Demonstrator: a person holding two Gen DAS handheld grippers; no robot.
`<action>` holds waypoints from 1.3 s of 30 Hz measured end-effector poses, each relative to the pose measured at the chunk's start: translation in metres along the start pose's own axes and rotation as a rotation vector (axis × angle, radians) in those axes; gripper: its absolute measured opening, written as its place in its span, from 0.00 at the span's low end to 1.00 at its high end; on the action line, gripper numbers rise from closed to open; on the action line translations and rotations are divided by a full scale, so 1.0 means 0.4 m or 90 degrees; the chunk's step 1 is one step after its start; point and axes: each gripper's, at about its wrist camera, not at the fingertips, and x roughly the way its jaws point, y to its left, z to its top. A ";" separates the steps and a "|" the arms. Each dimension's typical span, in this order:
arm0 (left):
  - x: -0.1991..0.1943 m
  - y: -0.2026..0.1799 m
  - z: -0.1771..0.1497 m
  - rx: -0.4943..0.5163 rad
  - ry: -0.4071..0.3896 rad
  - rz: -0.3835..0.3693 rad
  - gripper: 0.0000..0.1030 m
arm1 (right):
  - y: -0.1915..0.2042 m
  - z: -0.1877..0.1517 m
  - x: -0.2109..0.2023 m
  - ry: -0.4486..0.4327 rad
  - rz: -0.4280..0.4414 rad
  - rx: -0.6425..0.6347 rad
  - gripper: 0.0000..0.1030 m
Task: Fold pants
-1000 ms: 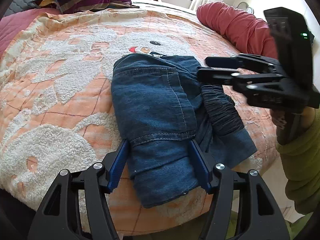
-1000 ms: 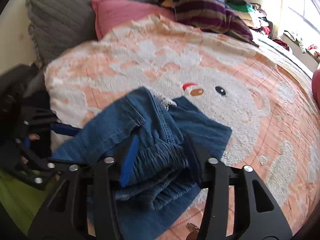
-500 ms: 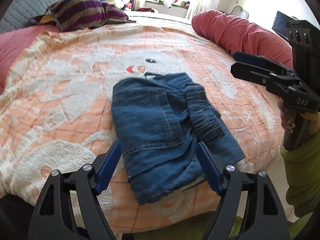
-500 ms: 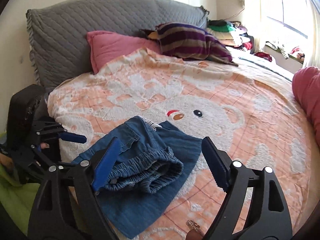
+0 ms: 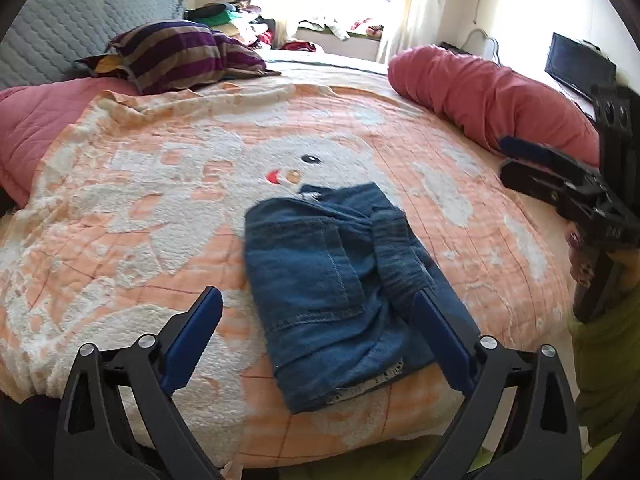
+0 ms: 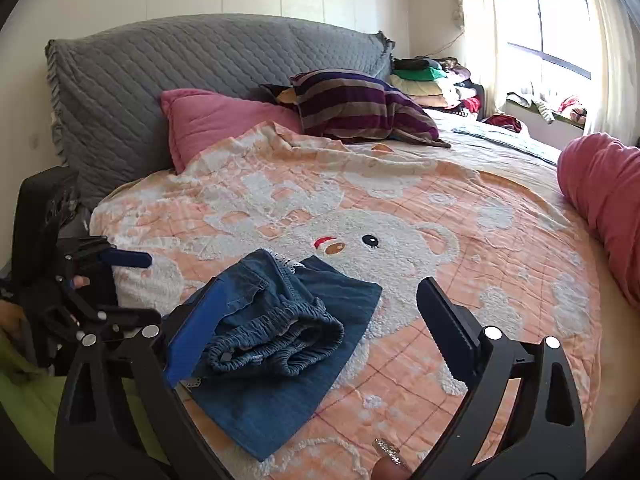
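Observation:
The blue denim pants (image 5: 340,280) lie folded into a compact bundle near the front edge of the bed; they also show in the right wrist view (image 6: 280,328), elastic waistband on top. My left gripper (image 5: 320,332) is open and empty, held above and just short of the bundle. My right gripper (image 6: 316,328) is open and empty, raised off the pants. The right gripper shows at the right edge of the left wrist view (image 5: 560,184). The left gripper shows at the left of the right wrist view (image 6: 104,280).
The pants lie on an orange and white bear-print blanket (image 5: 160,184). A red bolster (image 5: 480,92) lies on the right side. A striped pillow (image 6: 356,104), a pink pillow (image 6: 216,120) and a grey headboard (image 6: 200,52) stand at the bed's head.
Both grippers let go of the pants, opened wide and pulled up and back from the bundle. The folded pants stay on the blanket.

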 end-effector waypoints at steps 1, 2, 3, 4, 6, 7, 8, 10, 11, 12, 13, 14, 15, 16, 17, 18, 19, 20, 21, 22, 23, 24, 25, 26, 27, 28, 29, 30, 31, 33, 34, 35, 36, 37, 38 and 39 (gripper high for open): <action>-0.003 0.006 0.002 -0.004 -0.003 0.006 0.94 | -0.002 0.000 -0.005 -0.002 -0.007 0.002 0.88; -0.006 0.014 0.005 -0.010 -0.006 0.013 0.95 | -0.004 -0.001 -0.008 -0.002 -0.010 0.003 0.88; -0.007 0.023 0.007 -0.017 -0.008 0.018 0.95 | -0.007 -0.002 -0.009 -0.004 -0.014 0.005 0.88; -0.008 0.028 0.008 -0.023 -0.009 0.020 0.95 | -0.009 -0.005 -0.012 -0.004 -0.018 0.009 0.88; -0.006 0.044 0.009 -0.036 -0.010 0.024 0.95 | -0.014 -0.008 -0.015 -0.003 -0.022 0.012 0.89; -0.004 0.051 0.009 -0.045 -0.009 0.027 0.95 | -0.016 -0.011 -0.016 -0.002 -0.026 0.015 0.89; -0.002 0.058 0.010 -0.048 -0.009 0.028 0.95 | -0.018 -0.014 -0.015 0.001 -0.027 0.017 0.89; 0.002 0.066 0.008 -0.055 -0.007 0.032 0.95 | -0.023 -0.021 -0.011 0.006 -0.029 0.022 0.89; 0.006 0.070 0.008 -0.059 -0.006 0.033 0.95 | -0.025 -0.025 -0.008 0.009 -0.030 0.025 0.89; 0.010 0.073 0.007 -0.061 -0.004 0.034 0.95 | -0.027 -0.030 -0.006 0.013 -0.029 0.028 0.89; 0.014 0.075 0.007 -0.064 -0.002 0.036 0.95 | -0.031 -0.036 0.000 0.019 -0.031 0.032 0.89; 0.017 0.077 0.005 -0.066 0.000 0.038 0.95 | -0.034 -0.040 0.003 0.022 -0.033 0.037 0.89; 0.019 0.079 0.004 -0.068 0.001 0.038 0.95 | -0.037 -0.045 0.007 0.027 -0.031 0.041 0.89; 0.024 0.080 0.003 -0.068 0.004 0.038 0.95 | -0.040 -0.050 0.011 0.030 -0.031 0.046 0.89; 0.028 0.081 0.002 -0.068 0.006 0.039 0.95 | -0.044 -0.055 0.016 0.034 -0.033 0.052 0.89; 0.031 0.081 0.002 -0.069 0.008 0.040 0.95 | -0.048 -0.059 0.019 0.038 -0.033 0.056 0.89; 0.035 0.083 0.002 -0.069 0.010 0.039 0.95 | -0.053 -0.065 0.026 0.045 -0.030 0.064 0.89; 0.040 0.084 0.001 -0.070 0.012 0.040 0.95 | -0.056 -0.069 0.032 0.051 -0.028 0.069 0.89; 0.044 0.084 0.000 -0.070 0.014 0.040 0.95 | -0.059 -0.075 0.038 0.059 -0.027 0.074 0.89; 0.050 0.085 0.000 -0.071 0.017 0.038 0.95 | -0.062 -0.081 0.046 0.067 -0.026 0.079 0.89; 0.054 0.086 -0.001 -0.071 0.019 0.038 0.95 | -0.064 -0.085 0.053 0.072 -0.025 0.084 0.89; 0.059 0.087 -0.001 -0.072 0.022 0.039 0.95 | -0.067 -0.090 0.060 0.079 -0.023 0.088 0.89; 0.065 0.088 -0.002 -0.072 0.025 0.038 0.95 | -0.070 -0.096 0.070 0.088 -0.020 0.094 0.89; 0.070 0.089 -0.003 -0.073 0.027 0.038 0.95 | -0.070 -0.100 0.077 0.093 -0.019 0.098 0.89; 0.076 0.090 -0.003 -0.075 0.030 0.038 0.95 | -0.071 -0.103 0.083 0.097 -0.018 0.100 0.89; 0.082 0.091 -0.004 -0.076 0.033 0.038 0.95 | -0.073 -0.108 0.095 0.109 -0.018 0.105 0.89; 0.089 0.093 -0.004 -0.078 0.036 0.037 0.95 | -0.074 -0.111 0.103 0.115 -0.018 0.109 0.89; 0.096 0.095 -0.002 -0.079 0.039 0.036 0.95 | -0.075 -0.114 0.112 0.122 -0.016 0.113 0.89; 0.103 0.096 -0.002 -0.081 0.042 0.035 0.95 | -0.077 -0.118 0.124 0.133 -0.014 0.118 0.89; 0.120 0.100 -0.001 -0.087 0.048 0.031 0.95 | -0.083 -0.127 0.151 0.159 -0.014 0.129 0.89; 0.128 0.102 -0.002 -0.091 0.052 0.031 0.95 | -0.088 -0.132 0.166 0.170 -0.012 0.138 0.89; 0.141 0.106 -0.002 -0.097 0.059 0.028 0.95 | -0.094 -0.137 0.181 0.180 -0.008 0.150 0.89; 0.151 0.110 -0.002 -0.103 0.064 0.024 0.95 | -0.097 -0.140 0.188 0.185 -0.005 0.157 0.88; 0.164 0.114 -0.002 -0.110 0.069 0.023 0.95 | -0.102 -0.142 0.199 0.190 0.007 0.168 0.84; 0.170 0.117 -0.003 -0.114 0.073 0.023 0.95 | -0.105 -0.144 0.209 0.196 0.016 0.177 0.79; 0.182 0.121 -0.003 -0.121 0.079 0.018 0.95 | -0.106 -0.144 0.214 0.200 0.019 0.179 0.77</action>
